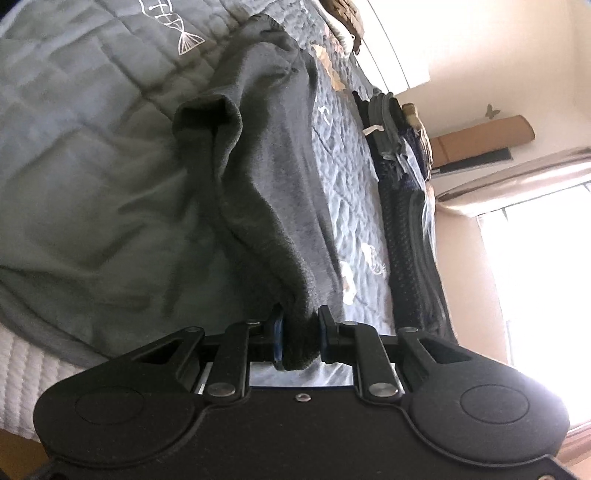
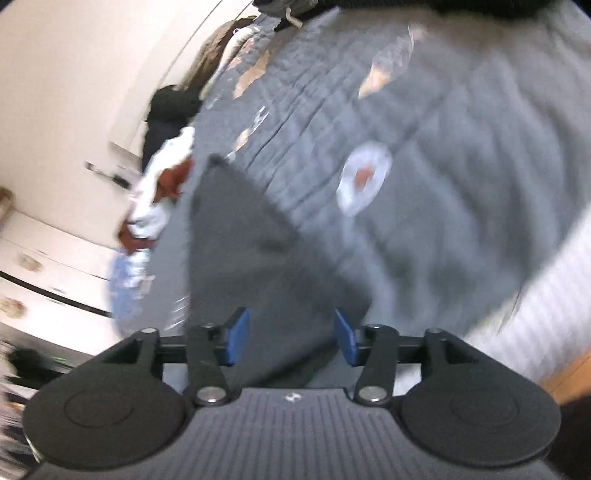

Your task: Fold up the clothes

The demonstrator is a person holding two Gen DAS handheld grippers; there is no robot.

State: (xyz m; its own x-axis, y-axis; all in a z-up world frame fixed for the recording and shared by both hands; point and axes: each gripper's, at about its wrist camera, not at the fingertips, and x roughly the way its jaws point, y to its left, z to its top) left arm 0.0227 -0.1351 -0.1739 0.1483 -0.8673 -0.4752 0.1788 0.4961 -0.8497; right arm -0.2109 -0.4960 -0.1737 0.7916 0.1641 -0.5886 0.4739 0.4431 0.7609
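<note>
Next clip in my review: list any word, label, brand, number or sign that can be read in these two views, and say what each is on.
No readable text in either view.
White line drawing with fish-tail shape on the grey quilt: a picture, no letters legible.
Small white mark on the right hand-held gripper body: a logo, too small to read.
Round white-and-red patch on the bedspread: blurred, no text made out.
Left hand-held gripper, clamping the dark grey garment: no markings.

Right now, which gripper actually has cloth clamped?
The left gripper: jaws shut on the dark grey garment. The right gripper has its jaws apart.
</note>
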